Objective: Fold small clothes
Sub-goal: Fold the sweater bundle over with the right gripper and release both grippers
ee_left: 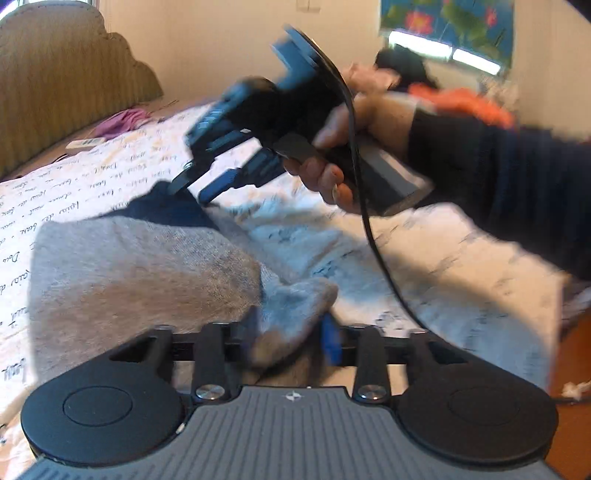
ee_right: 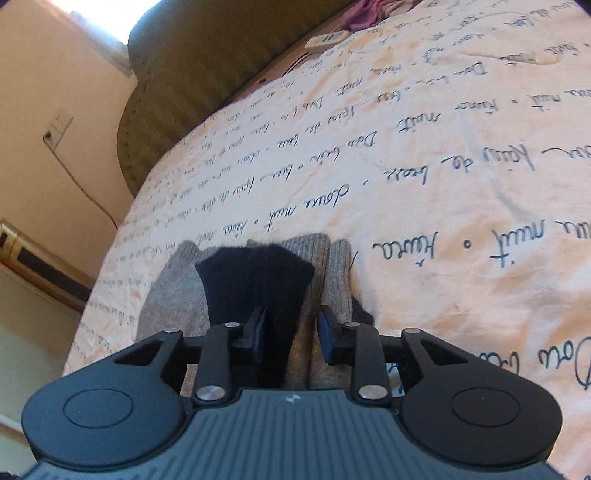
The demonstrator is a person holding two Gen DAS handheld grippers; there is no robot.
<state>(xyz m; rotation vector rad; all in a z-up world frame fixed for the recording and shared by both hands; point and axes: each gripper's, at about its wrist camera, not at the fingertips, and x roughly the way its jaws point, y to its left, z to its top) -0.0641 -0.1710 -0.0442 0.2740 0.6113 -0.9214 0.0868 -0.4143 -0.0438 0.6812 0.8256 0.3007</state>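
Socks [ee_right: 255, 291] on bed | L gripper [ee_left: 291, 332] jaws apart, sock tip between | R gripper [ee_right: 291, 336] tilted down, released

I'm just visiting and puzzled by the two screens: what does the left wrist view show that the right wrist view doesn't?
Only the left wrist view shows a person's hand holding the right claw above the grey and dark socks, a black cable, and a flowered picture on the wall.

Only the right wrist view shows a wall socket beside the bed.

Both show the socks, the bedsheet printed with handwriting, the padded headboard, and a purple cloth near it.
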